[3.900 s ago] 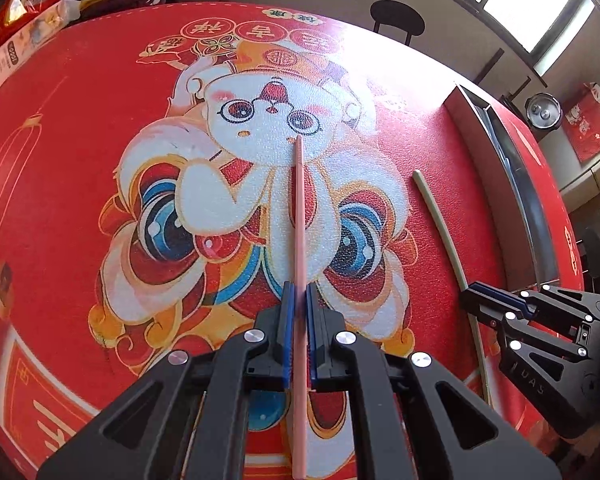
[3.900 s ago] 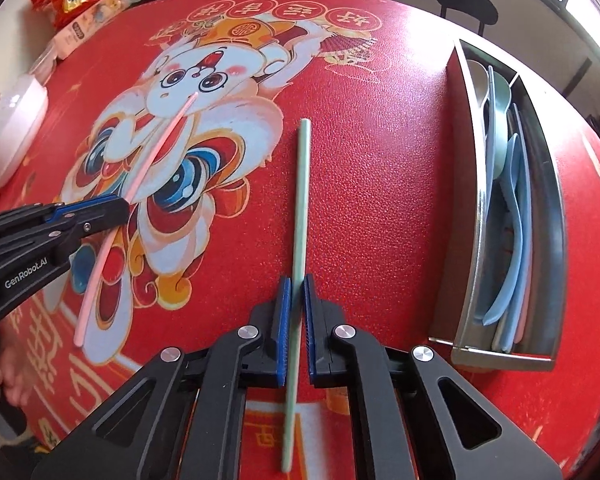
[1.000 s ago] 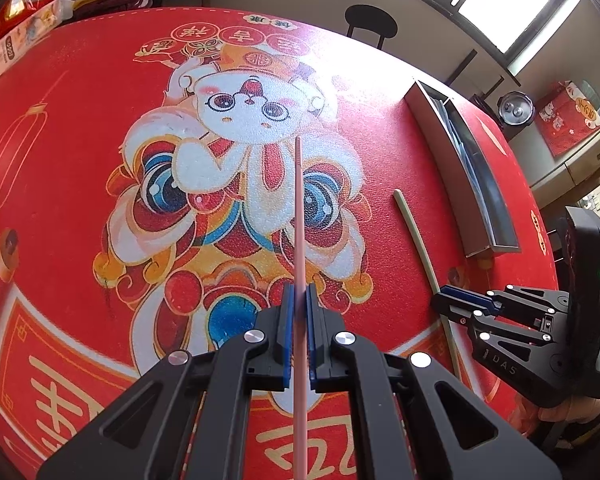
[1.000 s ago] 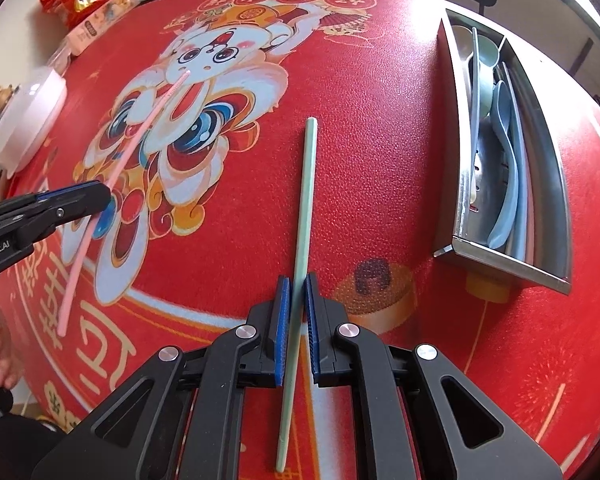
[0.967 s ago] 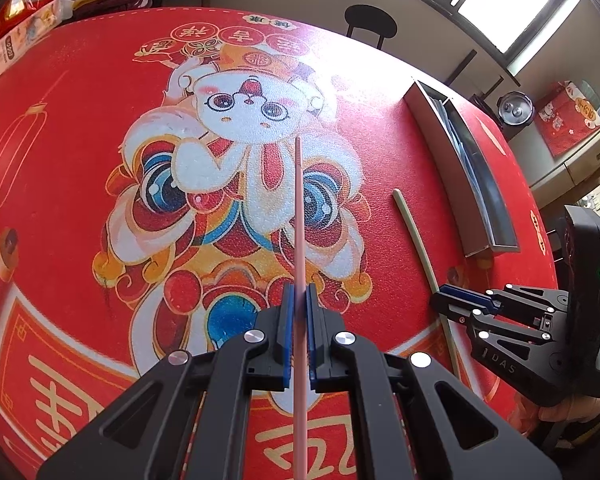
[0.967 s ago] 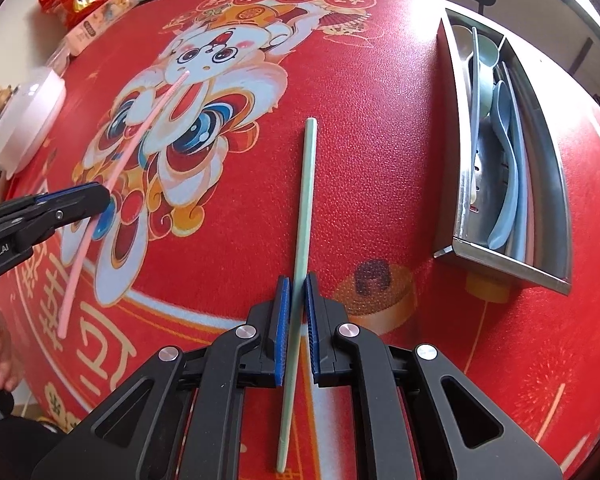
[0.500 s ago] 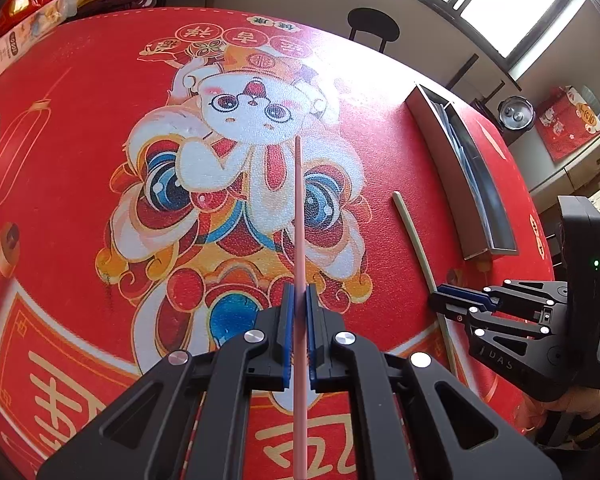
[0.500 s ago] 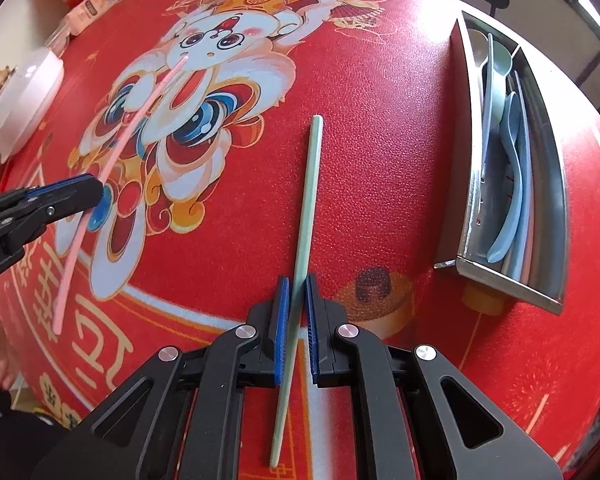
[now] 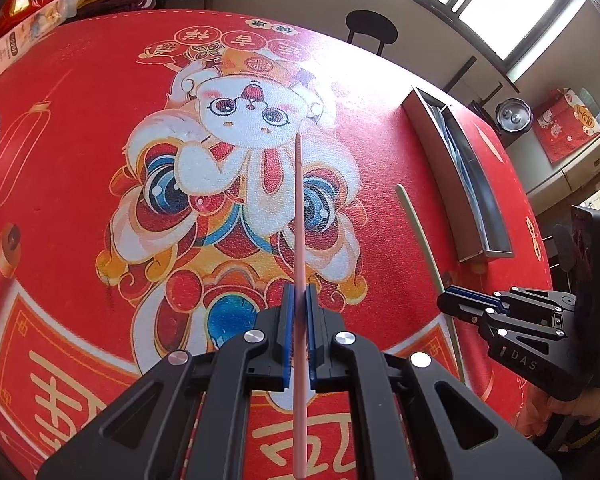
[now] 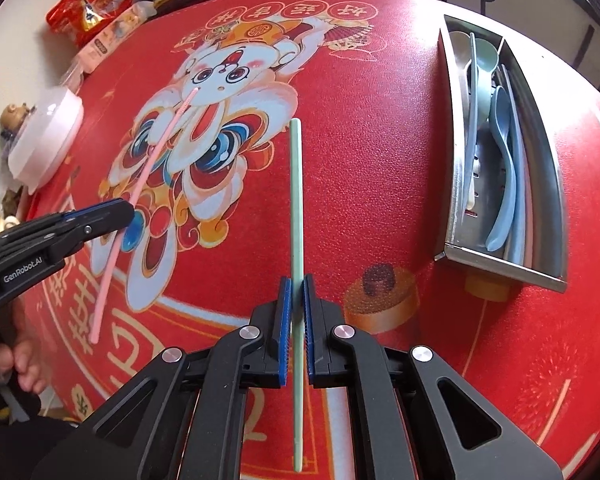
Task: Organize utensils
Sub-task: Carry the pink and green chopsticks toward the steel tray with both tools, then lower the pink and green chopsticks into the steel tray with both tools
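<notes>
The left gripper (image 9: pixel 299 304) is closed on a pink chopstick (image 9: pixel 299 216), which is clamped between the blue pads (image 9: pixel 287 320) a little below its middle. The chopstick is held above the red printed mat (image 9: pixel 80 128) that covers the counter, with its far end over the cartoon figure and its near end projecting back past the gripper. In the right wrist view the same pink chopstick (image 10: pixel 148 184) is seen slanting across the figure, gripped by the left gripper (image 10: pixel 120 212) at the left edge, and part of a hand (image 10: pixel 16 364) is seen below it.

The right gripper (image 10: pixel 296 300) is closed on a pale green chopstick (image 10: pixel 295 200), which is pinched between its pads and runs straight ahead, its far end over the red mat beside the figure's foot. In the left wrist view this green chopstick (image 9: pixel 420 232) is seen entering the right gripper (image 9: pixel 448 300) at the right.

A stainless steel utensil tray (image 10: pixel 452 184) is set on the mat to the right, well apart from both chopsticks. Blue spoons (image 10: pixel 502 168) and other light utensils are laid lengthwise in its compartments. A white lidded bowl (image 10: pixel 44 140) and snack packets (image 10: pixel 96 8) are seen at the far left edge of the counter.
</notes>
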